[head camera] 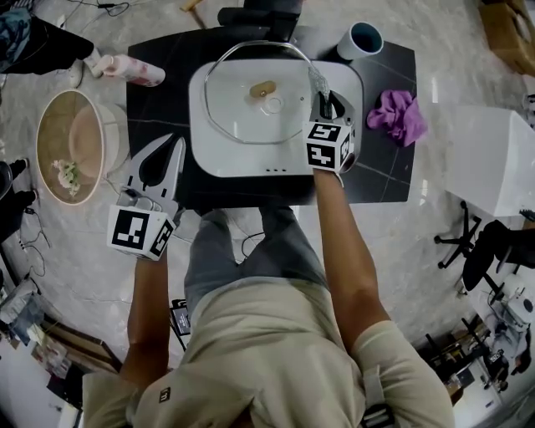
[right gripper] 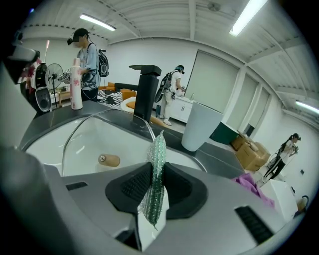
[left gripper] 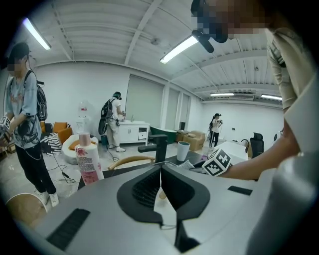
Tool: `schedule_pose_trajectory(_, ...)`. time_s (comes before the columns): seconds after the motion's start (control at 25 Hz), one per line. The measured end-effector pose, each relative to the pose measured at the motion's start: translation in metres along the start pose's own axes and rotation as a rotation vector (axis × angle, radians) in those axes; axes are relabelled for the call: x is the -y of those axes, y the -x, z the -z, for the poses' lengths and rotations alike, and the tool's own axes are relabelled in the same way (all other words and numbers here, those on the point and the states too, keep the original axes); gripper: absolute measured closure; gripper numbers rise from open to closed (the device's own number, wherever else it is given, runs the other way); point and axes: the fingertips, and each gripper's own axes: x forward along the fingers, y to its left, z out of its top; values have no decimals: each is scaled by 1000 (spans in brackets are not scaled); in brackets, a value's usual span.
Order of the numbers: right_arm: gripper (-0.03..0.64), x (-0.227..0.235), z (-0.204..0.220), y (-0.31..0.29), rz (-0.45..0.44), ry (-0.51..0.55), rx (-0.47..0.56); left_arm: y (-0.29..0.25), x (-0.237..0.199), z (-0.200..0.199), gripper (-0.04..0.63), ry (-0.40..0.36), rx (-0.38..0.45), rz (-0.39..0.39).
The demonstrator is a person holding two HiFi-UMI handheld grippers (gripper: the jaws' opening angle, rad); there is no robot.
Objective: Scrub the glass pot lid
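The glass pot lid (head camera: 242, 113) lies in the white sink (head camera: 209, 159), its wooden knob (head camera: 264, 87) facing up. In the right gripper view its metal rim (right gripper: 99, 115) arcs over the basin around the knob (right gripper: 108, 160). My right gripper (head camera: 326, 102) is at the sink's right edge, beside the lid's rim, shut on a green mesh scrubber (right gripper: 155, 149) that sticks out past the jaws. My left gripper (head camera: 173, 144) hangs off the counter's left front corner, shut with nothing between its fingers (left gripper: 149, 187).
A black faucet (head camera: 259, 17) stands behind the sink, with a white cup (head camera: 361, 39) at the back right. A purple cloth (head camera: 398, 115) lies right of the sink and a pink bottle (head camera: 134, 69) at the counter's left. A round tub (head camera: 71, 144) sits on the floor at left.
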Motion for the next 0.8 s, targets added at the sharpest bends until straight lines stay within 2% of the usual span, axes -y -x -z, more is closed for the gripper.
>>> schedule_pose_trajectory(0.2, 534, -13, -2, 0, -7, 30, -4, 11, -8, 4, 574, 11, 6, -18)
schedule_pose_trajectory(0.36, 535, -40, -2, -3, -40, 53, -14, 24, -18, 12, 574, 25, 9, -36)
schedule_pose_trajectory(0.6, 535, -112, -6, -10, -141, 108, -27, 51, -42, 31, 574, 60, 9, -85)
schedule_pose_trajectory(0.8, 535, -195, -20, -12, -266, 187, -10, 77, -64, 46, 574, 86, 8, -125)
